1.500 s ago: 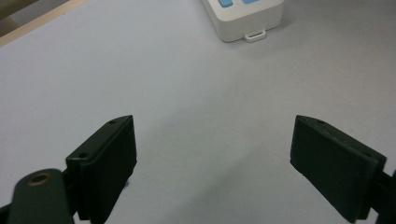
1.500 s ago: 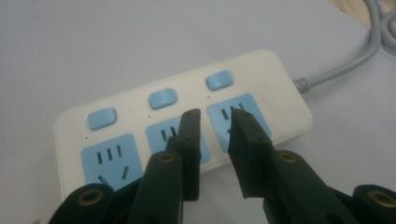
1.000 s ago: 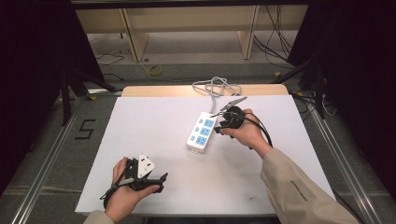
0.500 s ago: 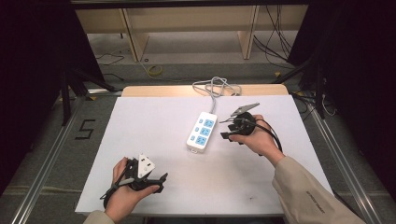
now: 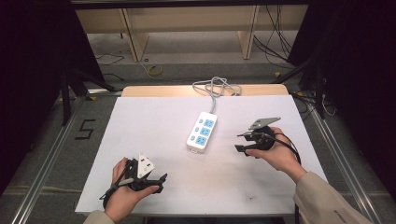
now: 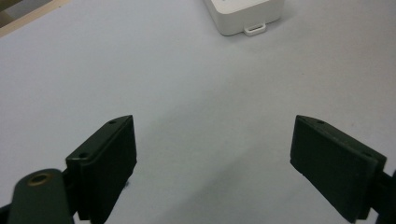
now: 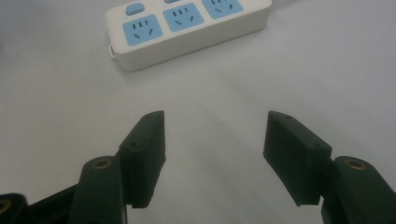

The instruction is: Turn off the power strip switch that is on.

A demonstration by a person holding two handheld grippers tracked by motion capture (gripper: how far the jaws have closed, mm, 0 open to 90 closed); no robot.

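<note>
A white power strip (image 5: 202, 130) with blue sockets lies near the middle of the white table; its grey cable (image 5: 216, 87) coils toward the far edge. My right gripper (image 5: 241, 142) is held to the right of the strip, open, with nothing between its jaws. In the right gripper view the power strip (image 7: 187, 28) lies just ahead of the open gripper (image 7: 214, 154). My left gripper (image 5: 161, 183) rests near the front left of the table, open and empty. In the left gripper view the strip's end (image 6: 245, 16) shows far ahead of the gripper (image 6: 215, 163).
The white table top (image 5: 140, 126) sits on a wooden board whose far edge (image 5: 163, 90) shows. Wooden shelving (image 5: 187, 28) and loose cables lie on the floor beyond. Metal rails run along both sides of the table.
My right gripper has drawn back from the power strip, moving right and toward the front of the table. The left gripper has stayed where it was.
</note>
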